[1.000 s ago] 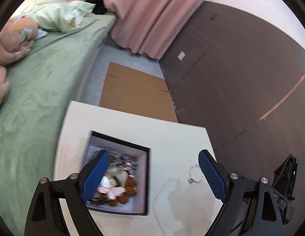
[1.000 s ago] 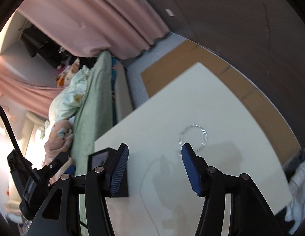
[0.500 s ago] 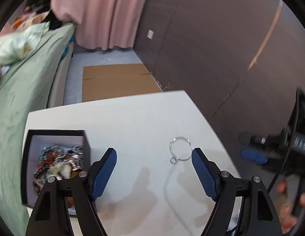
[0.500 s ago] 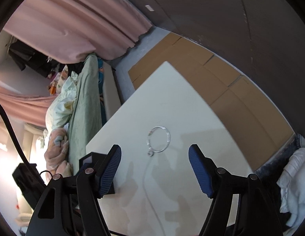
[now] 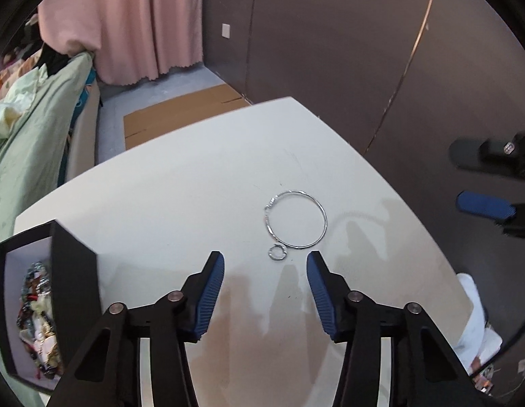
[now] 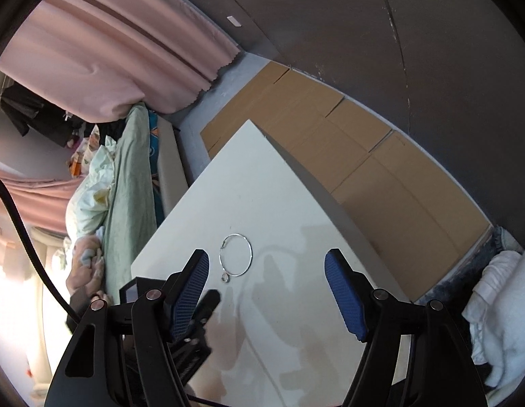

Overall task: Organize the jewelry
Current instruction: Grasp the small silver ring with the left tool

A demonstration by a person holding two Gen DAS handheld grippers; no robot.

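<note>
The left gripper [image 5: 265, 266] hangs over the white worktop [image 5: 181, 183] with its jaws closing, at a middling gap; nothing sits between the blue pads. Just ahead of the jaw tips, slightly toward the right pad, lies a small silver ring [image 5: 278, 253]. Touching or just beyond it lies a thin silver bangle [image 5: 325, 215], flat on the worktop. Off to the left of the jaws, at the worktop's edge, stands an open black box [image 5: 74, 264] filled with mixed jewelry.

The right gripper [image 6: 266, 264] has its jaws fairly wide with nothing between them; the ring [image 6: 224, 277] and bangle [image 6: 250, 254] lie ahead, nearer its left pad. Beyond the worktop are flattened cardboard [image 5: 181, 118] on the floor, a green bed [image 5: 28, 125] and a pink curtain [image 5: 126, 23].
</note>
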